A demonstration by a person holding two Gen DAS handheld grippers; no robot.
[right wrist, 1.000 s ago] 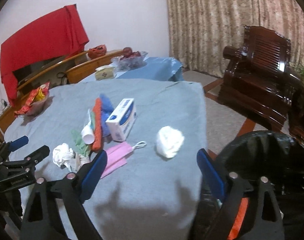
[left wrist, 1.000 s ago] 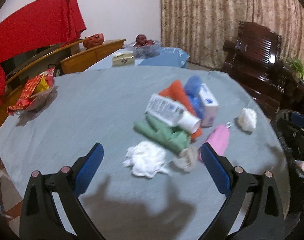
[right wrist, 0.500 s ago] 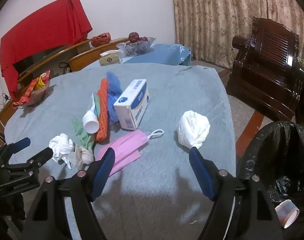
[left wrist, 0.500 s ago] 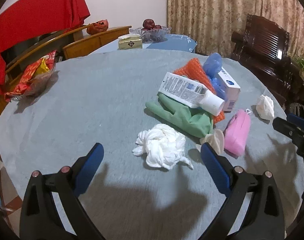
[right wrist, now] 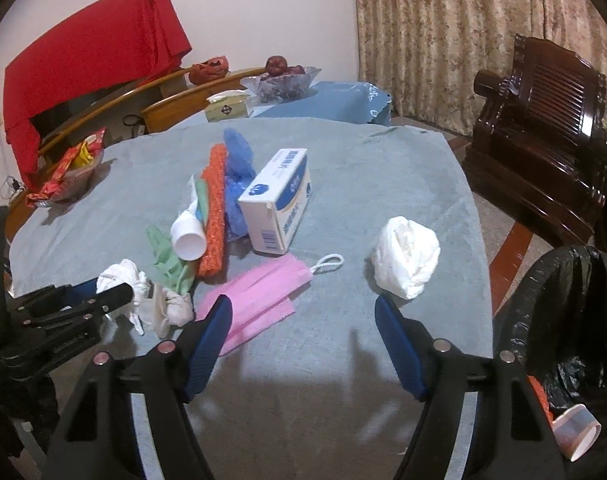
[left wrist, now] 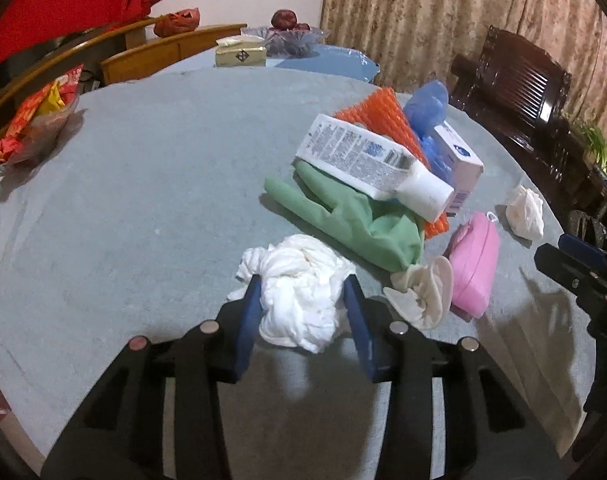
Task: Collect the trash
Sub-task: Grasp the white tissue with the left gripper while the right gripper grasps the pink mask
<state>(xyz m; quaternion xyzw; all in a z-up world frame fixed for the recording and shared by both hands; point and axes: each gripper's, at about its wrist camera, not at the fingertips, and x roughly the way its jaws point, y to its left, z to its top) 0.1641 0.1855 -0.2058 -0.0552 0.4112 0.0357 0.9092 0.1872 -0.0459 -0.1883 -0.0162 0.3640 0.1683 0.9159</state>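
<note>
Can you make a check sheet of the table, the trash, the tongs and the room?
Surface: grey tablecloth, wrinkled.
Job's things: white tissue wad, second tissue wad, pink face mask, black bin bag beside the table.
Clutter: tube, green glove, small box.
Tongs: left tongs closing around the white tissue wad; right tongs open, nothing between them.
Cables: nothing seen.
Surroundings: wooden armchair, curtains.

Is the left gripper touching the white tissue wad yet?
Touching. In the left wrist view the closing left gripper has the tissue wad between its blue pads, and the tissue bulges against both with no gap showing.
</note>
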